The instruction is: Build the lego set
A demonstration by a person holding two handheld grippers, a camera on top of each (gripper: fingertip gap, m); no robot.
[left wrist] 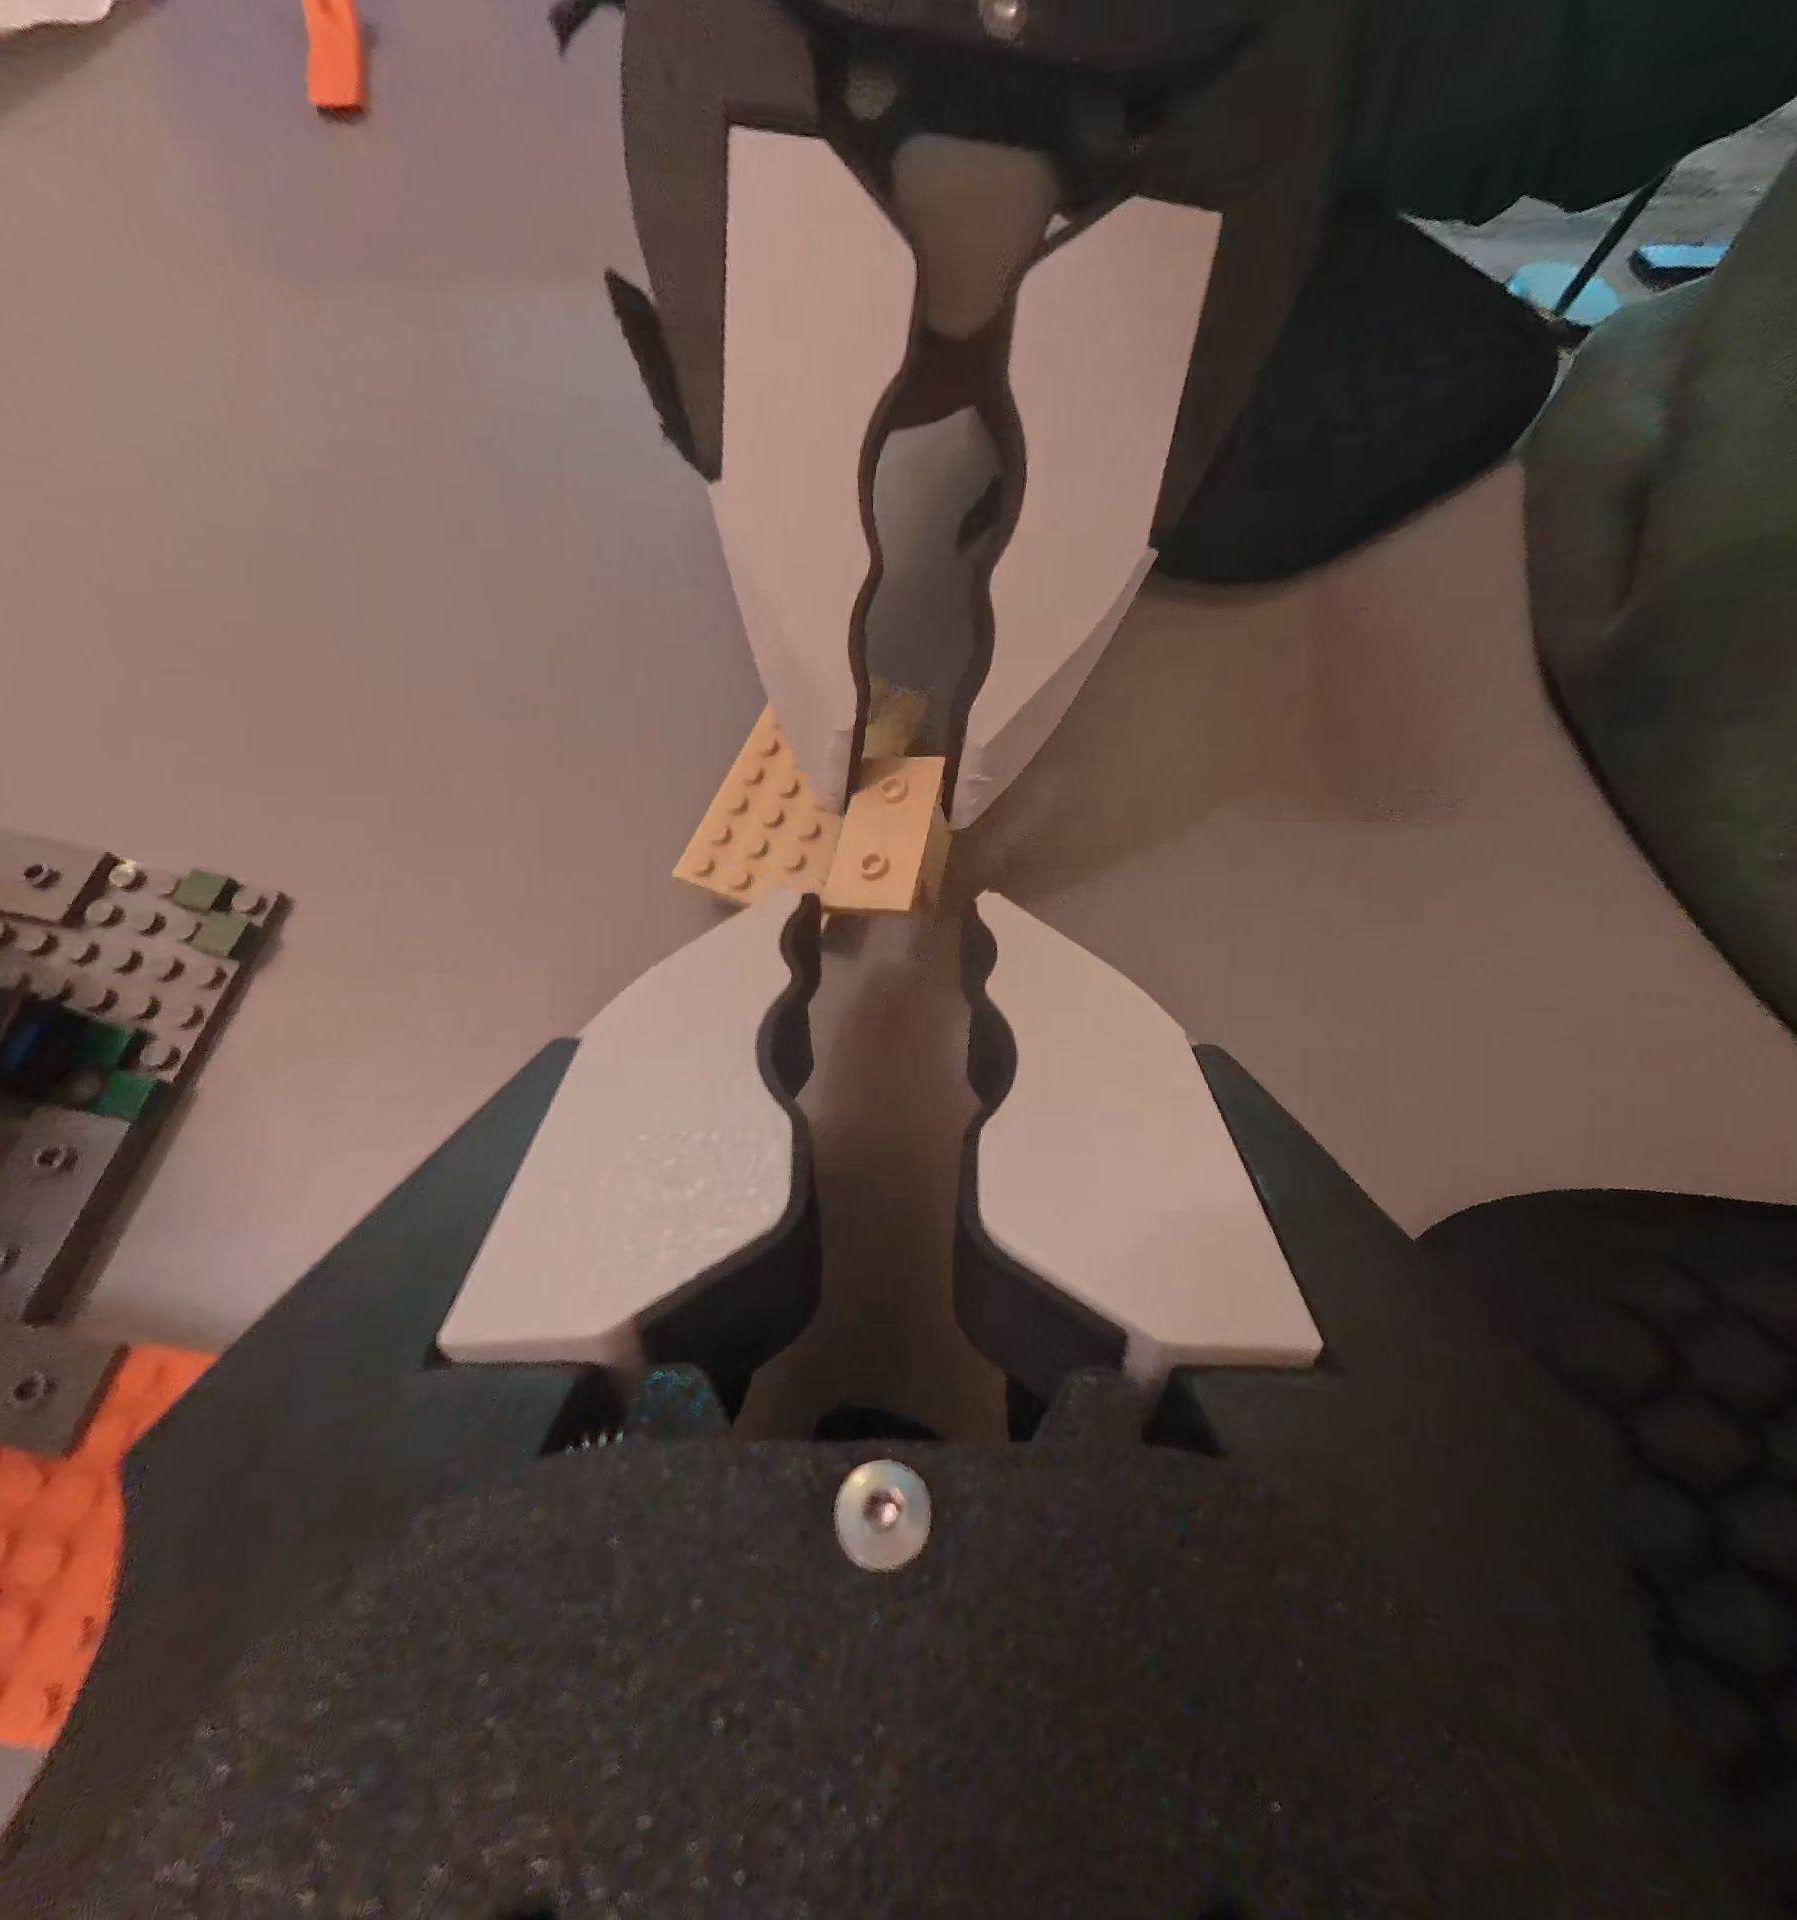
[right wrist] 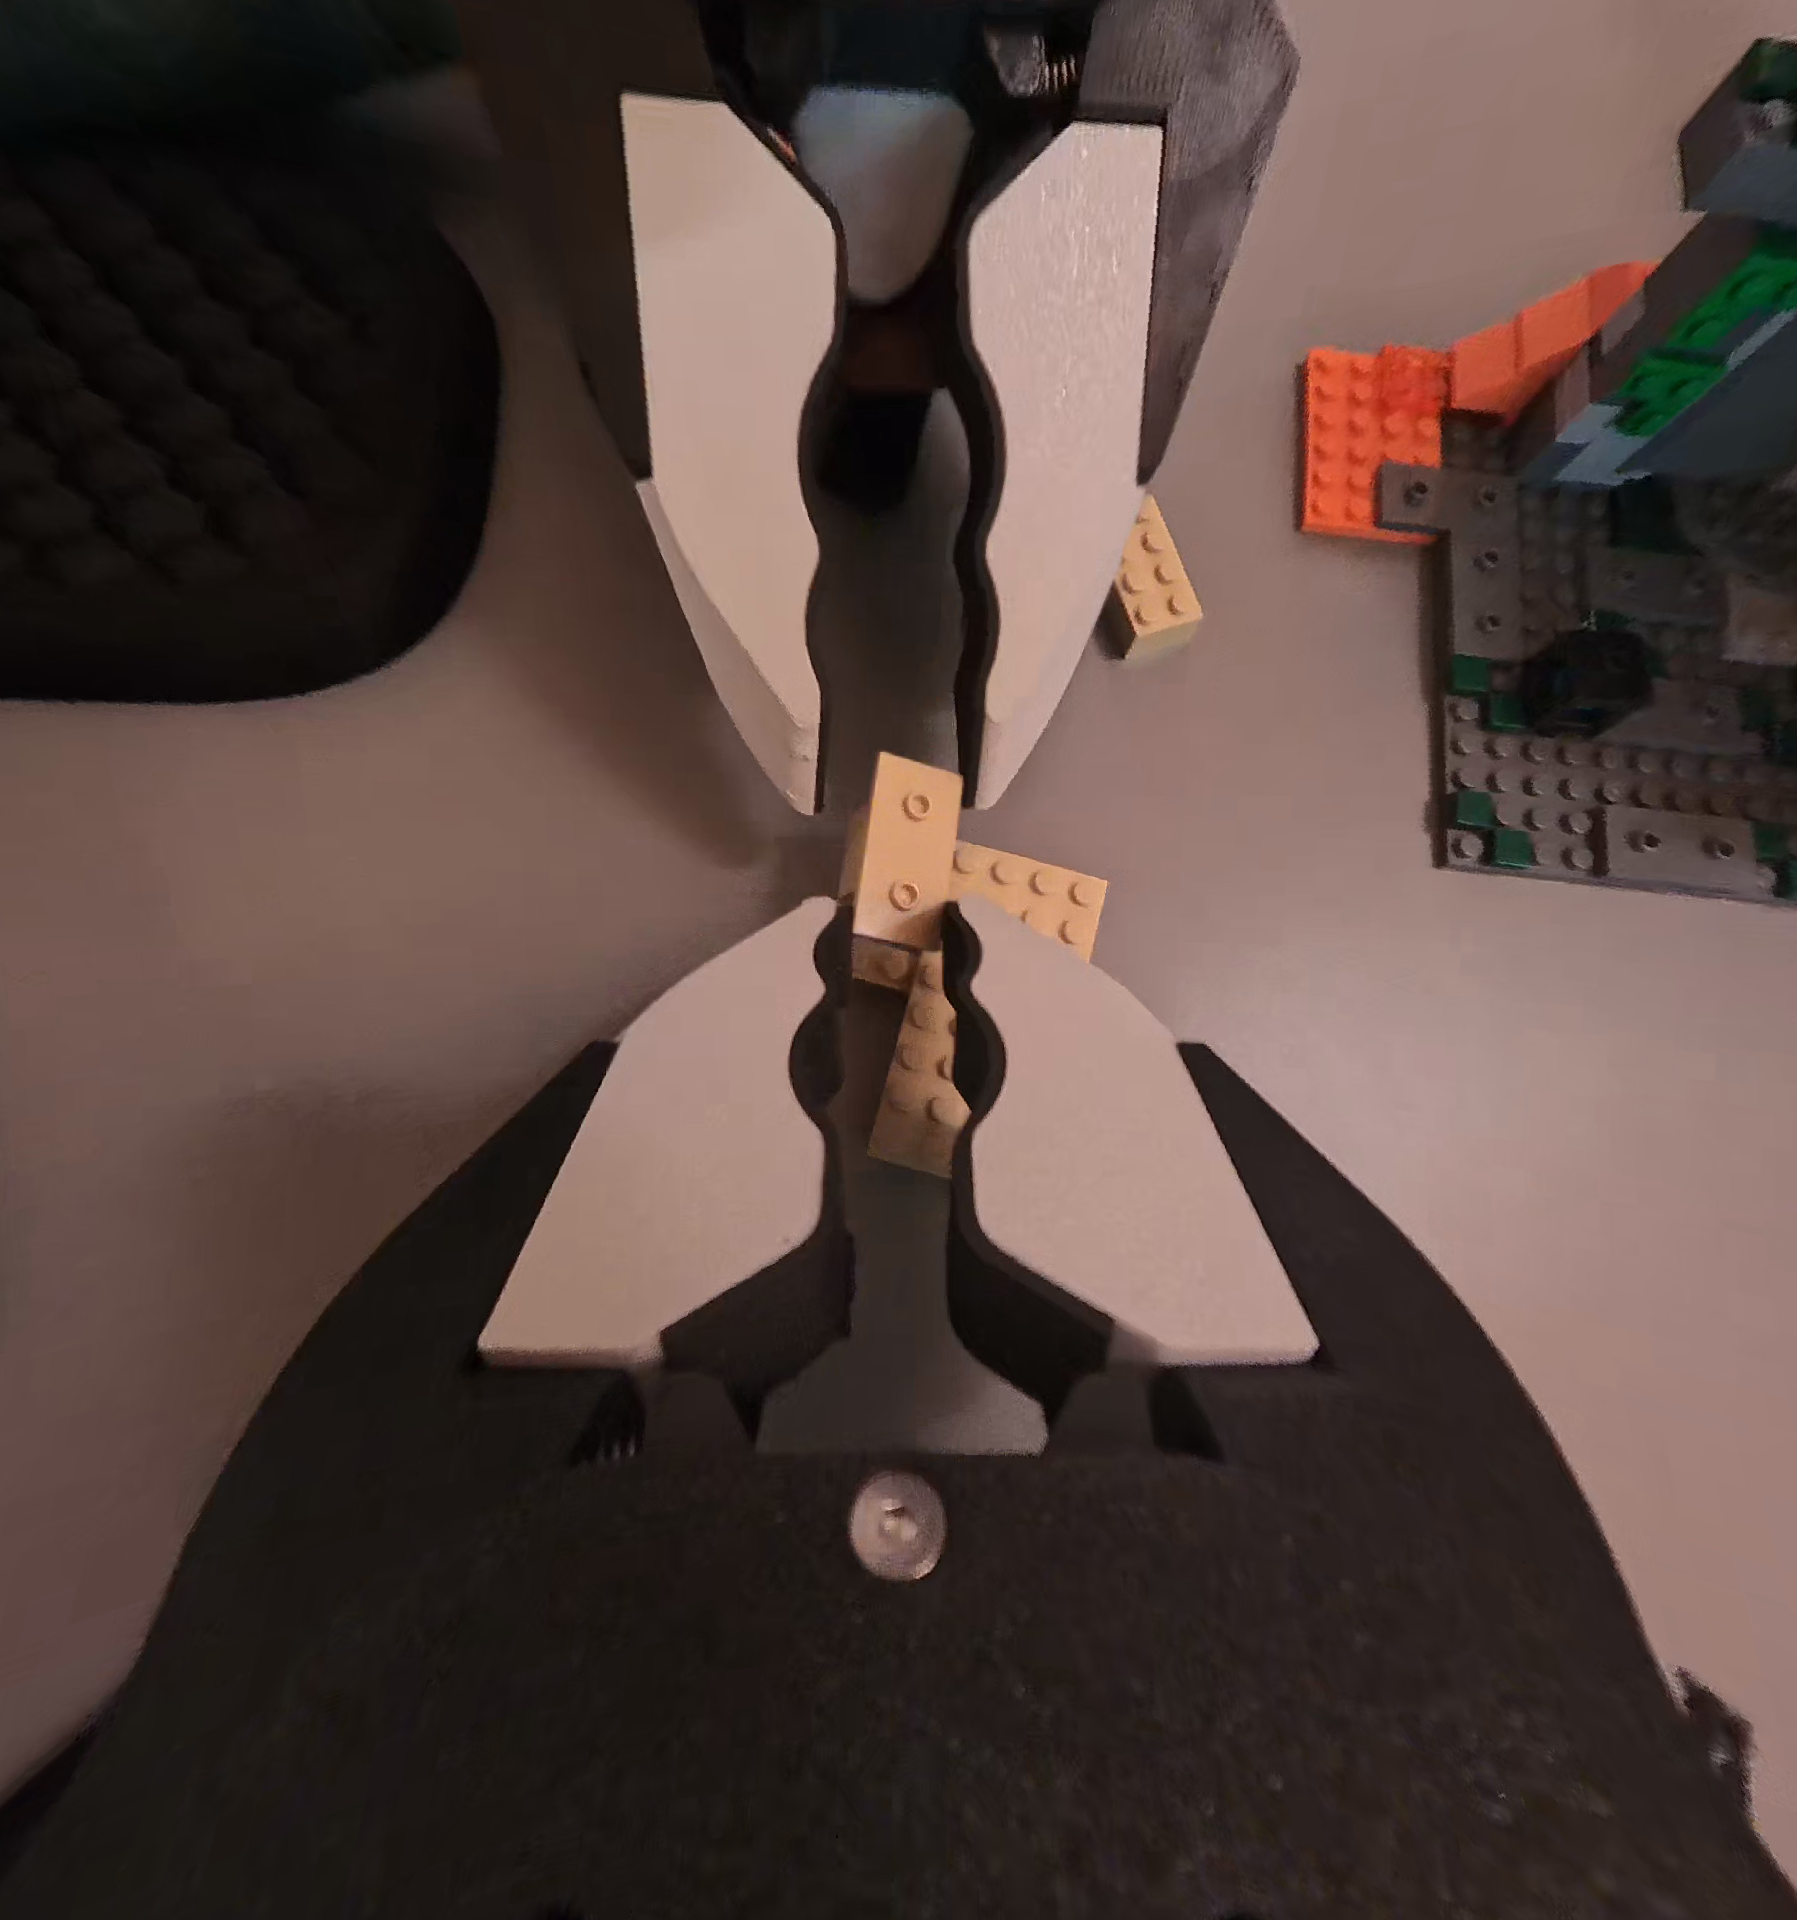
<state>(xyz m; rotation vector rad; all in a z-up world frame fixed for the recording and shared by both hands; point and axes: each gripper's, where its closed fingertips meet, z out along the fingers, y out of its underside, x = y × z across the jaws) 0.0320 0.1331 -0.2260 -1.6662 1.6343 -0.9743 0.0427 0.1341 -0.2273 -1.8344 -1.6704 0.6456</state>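
Pale tabletop (left wrist: 354,520), grey-green lego build (right wrist: 1621,727) at edge; left gripper (left wrist: 889,914) and right gripper (right wrist: 899,935) tip-to-tip, both clamping tan plate cluster (right wrist: 909,852).

The two grippers meet tip to tip over the table (right wrist: 354,987), and the tan pieces (right wrist: 909,862) fill the gap between them. The grey build (left wrist: 63,1039) with its orange plate (left wrist: 21,1558) blocks one side, and a loose tan brick (right wrist: 1154,582) lies near it. A dark cushion (right wrist: 177,416) crowds the other side, leaving bare tabletop between.
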